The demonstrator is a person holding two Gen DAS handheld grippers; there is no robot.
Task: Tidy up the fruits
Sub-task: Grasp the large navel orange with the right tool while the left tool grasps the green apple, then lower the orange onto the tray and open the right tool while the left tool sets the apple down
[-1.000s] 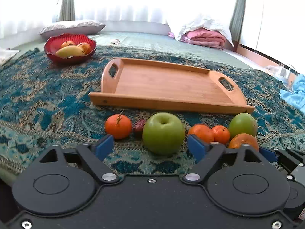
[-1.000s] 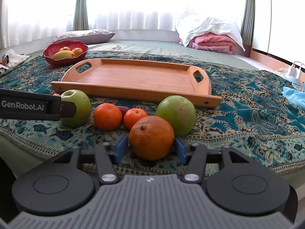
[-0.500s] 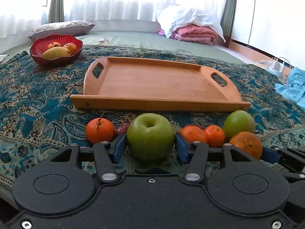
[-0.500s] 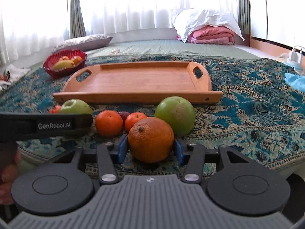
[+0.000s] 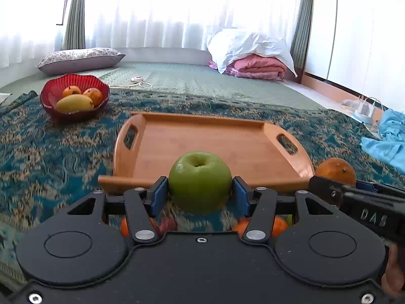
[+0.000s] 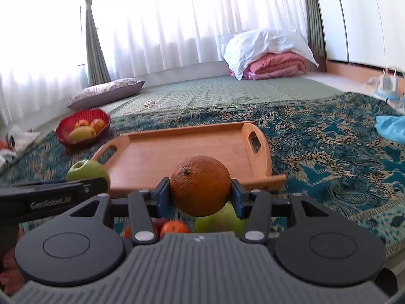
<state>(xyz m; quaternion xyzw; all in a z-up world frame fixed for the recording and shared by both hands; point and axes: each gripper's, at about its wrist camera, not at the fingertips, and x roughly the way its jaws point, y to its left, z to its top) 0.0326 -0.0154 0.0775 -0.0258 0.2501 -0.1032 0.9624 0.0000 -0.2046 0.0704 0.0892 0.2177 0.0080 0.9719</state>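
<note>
Both fruits have been lifted off the cloth since a second ago: the green apple [image 5: 200, 182] is clamped between the pads of the left gripper [image 5: 200, 196], which stood wider around it then, and the orange [image 6: 200, 185] is pinched in the right gripper [image 6: 200, 197]. Both are held just before the near rim of the empty wooden tray [image 5: 215, 149], so placing seems next. Smaller fruits remain below on the patterned teal blanket [image 5: 50, 157]. Beyond are noted a red bowl [image 5: 73, 98] of fruit, a pillow [image 5: 81, 58], folded bedding [image 5: 253, 55] and bright curtains [image 5: 164, 7].
</note>
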